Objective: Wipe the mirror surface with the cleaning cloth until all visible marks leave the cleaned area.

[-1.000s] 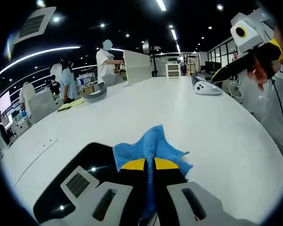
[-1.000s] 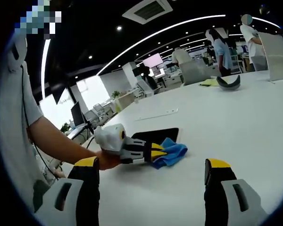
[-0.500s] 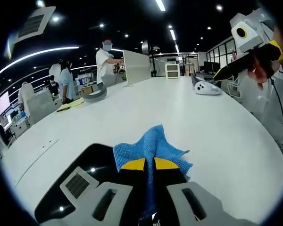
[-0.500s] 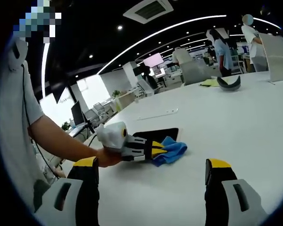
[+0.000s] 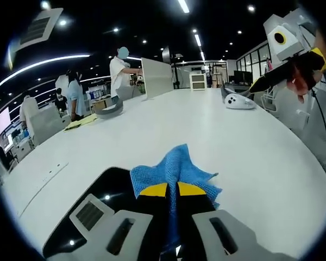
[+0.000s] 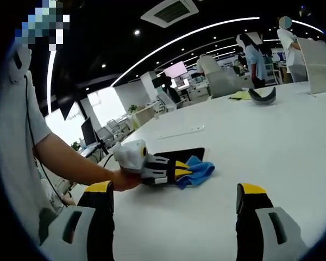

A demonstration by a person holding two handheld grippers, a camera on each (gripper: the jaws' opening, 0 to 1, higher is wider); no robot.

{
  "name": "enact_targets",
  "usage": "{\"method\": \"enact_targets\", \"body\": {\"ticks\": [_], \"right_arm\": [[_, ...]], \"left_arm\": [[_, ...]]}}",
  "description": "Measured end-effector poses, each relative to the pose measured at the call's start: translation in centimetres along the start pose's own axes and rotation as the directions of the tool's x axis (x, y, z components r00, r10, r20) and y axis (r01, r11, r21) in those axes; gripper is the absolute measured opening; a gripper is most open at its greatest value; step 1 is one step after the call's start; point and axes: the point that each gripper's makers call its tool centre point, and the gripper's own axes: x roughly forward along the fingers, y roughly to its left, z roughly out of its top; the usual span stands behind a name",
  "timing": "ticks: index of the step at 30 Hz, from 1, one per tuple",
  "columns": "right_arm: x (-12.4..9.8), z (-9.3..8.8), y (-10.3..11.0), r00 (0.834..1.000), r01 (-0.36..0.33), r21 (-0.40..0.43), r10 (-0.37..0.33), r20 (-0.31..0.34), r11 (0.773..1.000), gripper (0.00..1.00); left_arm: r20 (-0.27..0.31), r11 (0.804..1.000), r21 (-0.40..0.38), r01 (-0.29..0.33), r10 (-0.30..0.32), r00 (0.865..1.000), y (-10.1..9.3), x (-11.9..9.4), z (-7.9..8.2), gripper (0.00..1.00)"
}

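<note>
Left gripper (image 5: 173, 190) is closed on the cleaning cloth (image 5: 174, 166), with the yellow-tipped jaws pressed together and the blue fabric bunched out ahead of them. The cloth is held at the right edge of the mirror (image 5: 106, 196), a dark flat panel lying on the white table (image 5: 206, 125); the folds overlap that edge and spread partly onto the table to the right. Ceiling lights and a vent are reflected in the mirror's surface.

In the right gripper view, the same cloth (image 6: 198, 169) is seen against the near-right corner of the mirror (image 6: 179, 154), with the left gripper (image 6: 180, 171) behind it in a person's hand.

Right gripper (image 6: 176, 217) is held wide apart above the table, well clear of the mirror, and nothing is gripped in it.

Progress is judged to be early or partial: the cloth is at one edge, and most of the panel lies to the left, uncovered. Marks cannot be made out at this resolution, so the cleaned portion cannot be confirmed. Passes across the remaining surface are judged to be outstanding.
</note>
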Motion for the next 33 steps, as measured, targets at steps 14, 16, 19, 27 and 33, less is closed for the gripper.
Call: {"method": "enact_targets", "body": {"ticks": [14,16,19,27,33], "right_arm": [[0.1,-0.1,-0.1,1.0,0.003,0.003,-0.003,-0.002,1.0,0.93],[0.0,-0.1,-0.1,1.0,0.003,0.004,-0.003,-0.004,1.0,0.93],[0.0,-0.1,-0.2,1.0,0.005,0.006,-0.005,-0.003,1.0,0.93],[-0.2,-0.3,-0.4,1.0,0.014,0.013,-0.014,-0.003,1.0,0.93],[-0.2,-0.4,-0.6,1.0,0.018,0.014,-0.018,-0.002,1.0,0.93]], "left_arm": [[0.002,1.0,0.007,-0.008,0.008,1.0,1.1,0.1,0.2,0.02],[0.001,1.0,0.009,-0.009,0.009,1.0,1.3,0.1,0.2,0.02],[-0.001,1.0,0.012,-0.014,0.014,1.0,1.8,0.2,0.2,0.02],[-0.01,0.999,0.01,-0.032,0.032,0.999,3.3,0.2,0.1,0.02],[-0.006,0.999,0.004,-0.046,0.046,0.999,4.0,0.3,-0.1,0.02]]}}
